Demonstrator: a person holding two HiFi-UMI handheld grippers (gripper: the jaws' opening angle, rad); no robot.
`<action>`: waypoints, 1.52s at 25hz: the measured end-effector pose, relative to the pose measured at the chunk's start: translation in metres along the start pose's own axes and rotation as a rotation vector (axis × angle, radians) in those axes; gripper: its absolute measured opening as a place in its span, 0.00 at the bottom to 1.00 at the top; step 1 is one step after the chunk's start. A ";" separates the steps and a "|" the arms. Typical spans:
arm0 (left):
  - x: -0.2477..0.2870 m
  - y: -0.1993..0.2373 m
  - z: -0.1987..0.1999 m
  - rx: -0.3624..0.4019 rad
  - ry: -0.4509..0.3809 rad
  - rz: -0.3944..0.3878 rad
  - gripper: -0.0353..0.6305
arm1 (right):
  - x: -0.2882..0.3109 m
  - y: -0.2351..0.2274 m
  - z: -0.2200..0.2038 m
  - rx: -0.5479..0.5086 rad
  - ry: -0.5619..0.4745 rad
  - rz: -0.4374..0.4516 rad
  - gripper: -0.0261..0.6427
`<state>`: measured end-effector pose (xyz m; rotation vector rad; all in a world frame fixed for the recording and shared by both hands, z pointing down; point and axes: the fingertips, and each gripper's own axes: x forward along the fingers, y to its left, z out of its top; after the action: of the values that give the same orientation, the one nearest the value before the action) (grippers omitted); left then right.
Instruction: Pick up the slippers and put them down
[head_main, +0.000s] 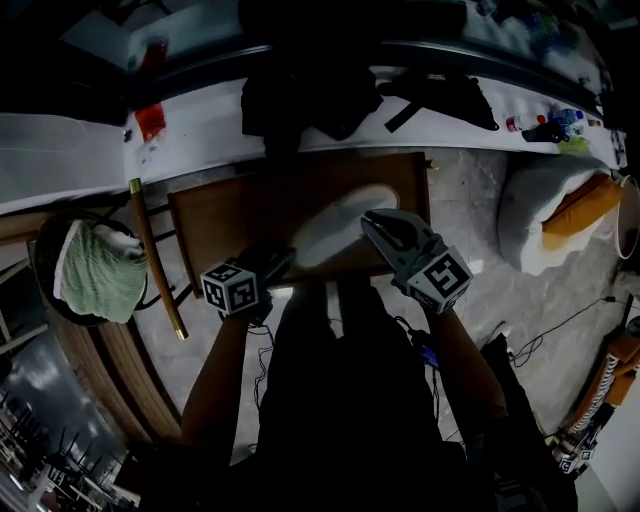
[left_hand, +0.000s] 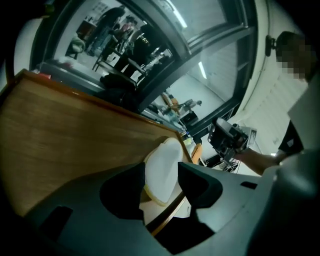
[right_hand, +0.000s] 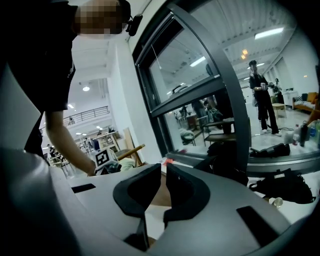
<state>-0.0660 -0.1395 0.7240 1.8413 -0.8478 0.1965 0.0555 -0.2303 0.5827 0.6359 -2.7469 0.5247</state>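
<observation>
A white slipper (head_main: 335, 225) lies across the near part of a brown wooden table (head_main: 230, 210). My left gripper (head_main: 280, 262) is at its near left end. In the left gripper view its jaws stand open around the slipper (left_hand: 165, 155), which rests on the table (left_hand: 60, 135) close to the edge; the pads do not press on it. My right gripper (head_main: 378, 222) covers the slipper's right end. In the right gripper view its jaws (right_hand: 163, 172) are closed to a narrow slit with a strip of white low in it.
Black bags and clothes (head_main: 310, 95) lie on the white sill behind the table. A wooden stick (head_main: 155, 255) and a round chair with a green-white cloth (head_main: 95, 270) stand left. A white and orange cushion (head_main: 560, 210) and cables lie on the floor right.
</observation>
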 end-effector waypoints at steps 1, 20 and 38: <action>0.003 0.003 -0.005 -0.011 0.017 0.006 0.35 | 0.002 -0.001 -0.002 0.006 0.000 0.001 0.10; 0.032 0.012 -0.056 -0.147 0.162 -0.002 0.39 | 0.005 -0.004 -0.025 0.050 0.011 0.017 0.10; 0.043 0.010 -0.056 -0.202 0.146 -0.039 0.25 | 0.003 -0.009 -0.034 0.063 0.024 0.019 0.10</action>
<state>-0.0267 -0.1125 0.7774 1.6324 -0.7036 0.2101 0.0635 -0.2253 0.6162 0.6145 -2.7256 0.6212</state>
